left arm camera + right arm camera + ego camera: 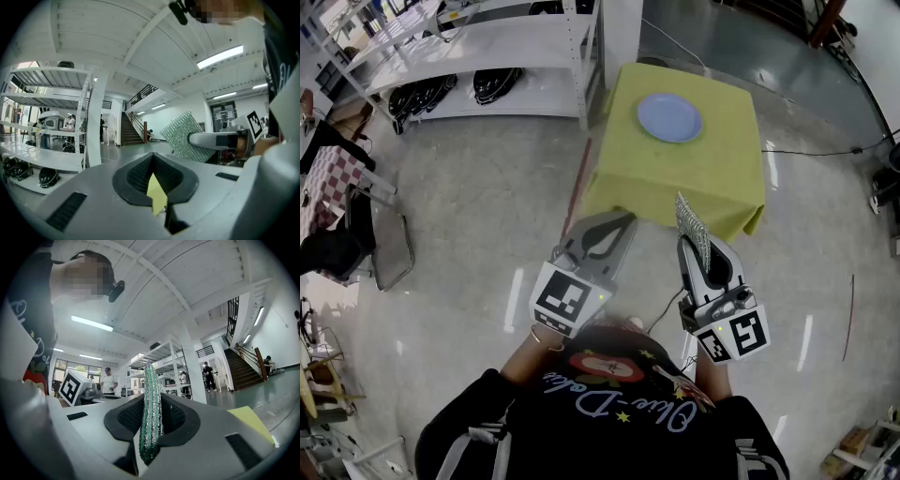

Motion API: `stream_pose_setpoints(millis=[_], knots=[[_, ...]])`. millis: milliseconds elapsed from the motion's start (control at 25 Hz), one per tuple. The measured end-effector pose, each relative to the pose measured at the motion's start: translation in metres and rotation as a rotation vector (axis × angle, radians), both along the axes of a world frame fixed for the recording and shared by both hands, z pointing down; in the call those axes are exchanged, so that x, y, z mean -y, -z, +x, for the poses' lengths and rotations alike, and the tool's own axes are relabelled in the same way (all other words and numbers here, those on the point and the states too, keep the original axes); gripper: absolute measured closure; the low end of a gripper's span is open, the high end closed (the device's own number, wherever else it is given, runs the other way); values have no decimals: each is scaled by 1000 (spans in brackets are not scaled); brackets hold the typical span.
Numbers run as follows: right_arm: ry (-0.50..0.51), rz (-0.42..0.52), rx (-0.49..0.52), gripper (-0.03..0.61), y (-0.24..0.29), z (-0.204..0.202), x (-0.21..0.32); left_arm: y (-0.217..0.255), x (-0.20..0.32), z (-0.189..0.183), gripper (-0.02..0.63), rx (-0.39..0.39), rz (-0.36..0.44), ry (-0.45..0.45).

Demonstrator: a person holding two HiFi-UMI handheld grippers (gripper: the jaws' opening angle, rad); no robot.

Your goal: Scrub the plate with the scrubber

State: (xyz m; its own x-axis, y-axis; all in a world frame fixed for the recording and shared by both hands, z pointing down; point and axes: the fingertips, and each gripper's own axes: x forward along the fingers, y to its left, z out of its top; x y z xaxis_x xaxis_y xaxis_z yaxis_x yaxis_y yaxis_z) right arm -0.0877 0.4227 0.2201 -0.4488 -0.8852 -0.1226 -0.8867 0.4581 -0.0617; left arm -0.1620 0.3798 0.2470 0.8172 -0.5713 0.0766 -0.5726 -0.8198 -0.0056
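Note:
A round blue plate (669, 117) lies on a small table with a yellow-green cloth (712, 187). Both grippers hover over the floor, short of the table's near edge. My right gripper (695, 246) is shut on a glittery green-silver scrubber (691, 223), which stands upright on edge between the jaws (151, 404). My left gripper (622, 223) is shut with nothing held. In the left gripper view its jaws (153, 173) meet, with only a sliver of yellow cloth showing through the gap. The scrubber (183, 137) also shows there, off to the right.
White shelving (497, 42) with dark helmets (420, 94) stands at the back left. A chair (382, 246) and a checkered table sit at the left edge. A thin red rod (575, 187) and cables lie on the floor beside the table. People stand far off.

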Motion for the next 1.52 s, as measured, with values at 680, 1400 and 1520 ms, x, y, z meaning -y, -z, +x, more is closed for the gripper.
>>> stream_pose_setpoints(millis=[680, 1400, 1520], knots=[[-35, 6, 80, 517, 0, 50, -19, -3, -12, 42, 618, -2, -29, -24], [-33, -2, 122, 518, -16, 103, -42, -13, -35, 91, 618, 54, -6, -35], [-57, -6, 119, 518, -17, 111, -32, -15, -20, 99, 618, 32, -13, -52]])
